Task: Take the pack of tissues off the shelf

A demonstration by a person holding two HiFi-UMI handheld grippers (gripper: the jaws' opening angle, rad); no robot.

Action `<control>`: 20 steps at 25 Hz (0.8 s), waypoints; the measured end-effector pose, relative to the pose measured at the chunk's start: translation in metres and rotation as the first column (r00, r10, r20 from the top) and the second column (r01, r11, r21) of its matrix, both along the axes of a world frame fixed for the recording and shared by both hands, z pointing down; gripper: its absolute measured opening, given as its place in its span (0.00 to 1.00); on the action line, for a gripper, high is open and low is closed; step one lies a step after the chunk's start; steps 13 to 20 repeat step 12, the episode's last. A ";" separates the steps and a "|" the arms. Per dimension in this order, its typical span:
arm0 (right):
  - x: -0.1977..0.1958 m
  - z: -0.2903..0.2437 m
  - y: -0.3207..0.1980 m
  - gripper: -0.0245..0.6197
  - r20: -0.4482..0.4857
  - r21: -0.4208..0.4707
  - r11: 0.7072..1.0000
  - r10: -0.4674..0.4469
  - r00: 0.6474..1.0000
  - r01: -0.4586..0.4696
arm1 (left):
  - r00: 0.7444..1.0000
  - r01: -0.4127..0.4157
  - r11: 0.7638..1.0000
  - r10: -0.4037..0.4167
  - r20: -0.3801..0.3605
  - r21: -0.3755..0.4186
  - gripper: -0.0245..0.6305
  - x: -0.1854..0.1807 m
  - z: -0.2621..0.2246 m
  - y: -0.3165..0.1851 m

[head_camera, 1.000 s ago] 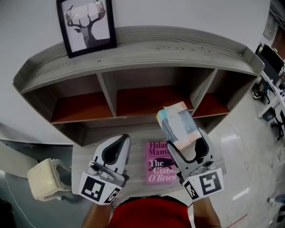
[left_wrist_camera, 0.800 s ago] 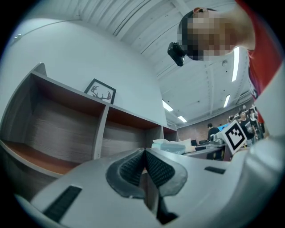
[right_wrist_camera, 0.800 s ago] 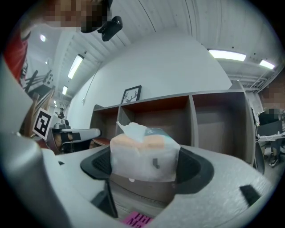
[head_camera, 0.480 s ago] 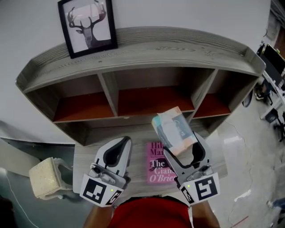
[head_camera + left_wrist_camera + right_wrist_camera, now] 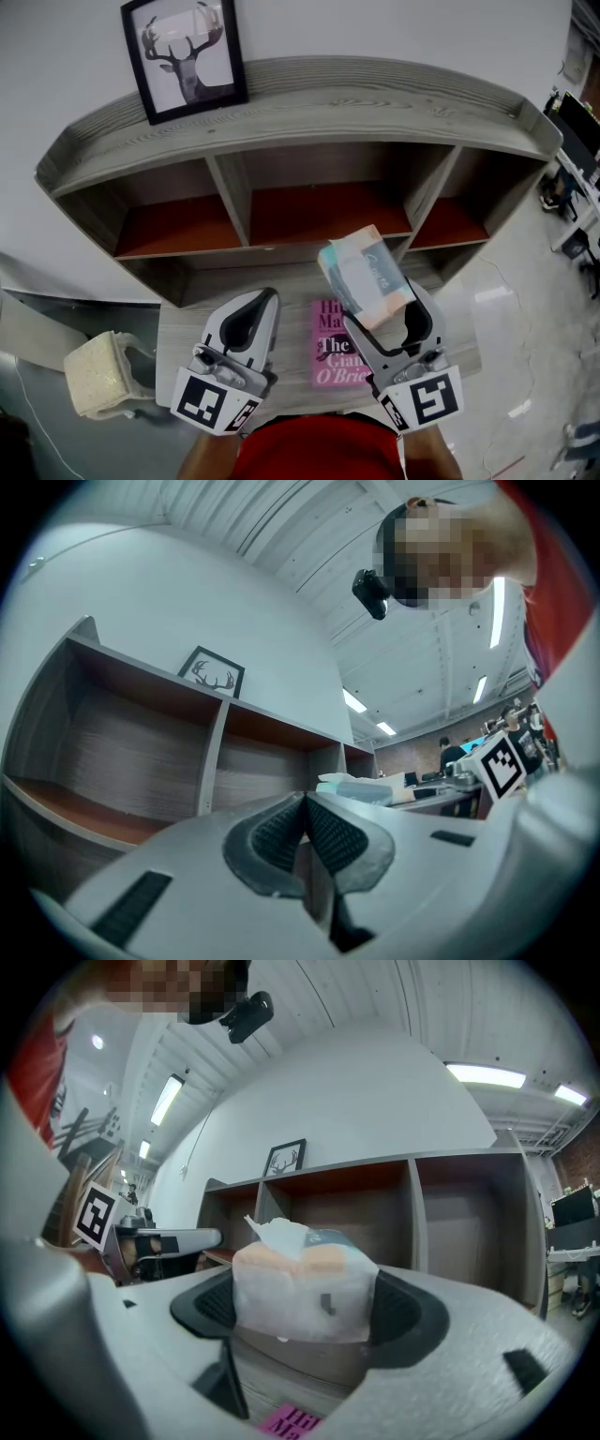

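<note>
The pack of tissues (image 5: 367,277), wrapped in clear plastic with pale blue and peach print, is held up in front of the shelf (image 5: 309,103), above the desk. My right gripper (image 5: 375,302) is shut on it; both pads press its sides, with the pack (image 5: 302,1279) filling the gap in the right gripper view. My left gripper (image 5: 251,313) hovers to the left over the desk, jaws shut with nothing between them, pads touching in the left gripper view (image 5: 305,841). The shelf's three compartments show only bare red floors.
A pink book (image 5: 333,345) lies on the desk (image 5: 291,286) under the right gripper. A framed deer picture (image 5: 185,52) stands on the shelf top at the left. A pale woven basket (image 5: 98,373) sits off the desk's left edge. Office floor lies to the right.
The right gripper with the tissue pack has drawn back and slightly left, away from the shelf; in the last half second it hardly moved. The left gripper stayed put.
</note>
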State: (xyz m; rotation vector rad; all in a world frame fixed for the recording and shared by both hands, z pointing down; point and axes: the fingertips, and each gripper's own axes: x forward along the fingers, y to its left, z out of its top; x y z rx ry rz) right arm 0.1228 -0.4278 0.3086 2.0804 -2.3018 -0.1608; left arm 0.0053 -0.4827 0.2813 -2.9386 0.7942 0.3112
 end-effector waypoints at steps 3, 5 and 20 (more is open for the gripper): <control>0.005 -0.001 -0.001 0.64 0.005 -0.003 1.000 0.001 1.000 -0.001 | 1.000 -0.001 1.000 0.001 0.001 -0.001 0.05 0.004 -0.001 -0.001; 0.007 -0.001 -0.002 0.64 0.008 -0.002 1.000 0.002 1.000 -0.002 | 1.000 -0.001 1.000 0.001 0.000 -0.001 0.05 0.006 -0.001 -0.002; 0.002 0.000 -0.004 0.64 0.007 -0.002 1.000 0.003 1.000 -0.003 | 1.000 -0.001 1.000 0.001 -0.004 0.000 0.05 0.001 0.001 -0.003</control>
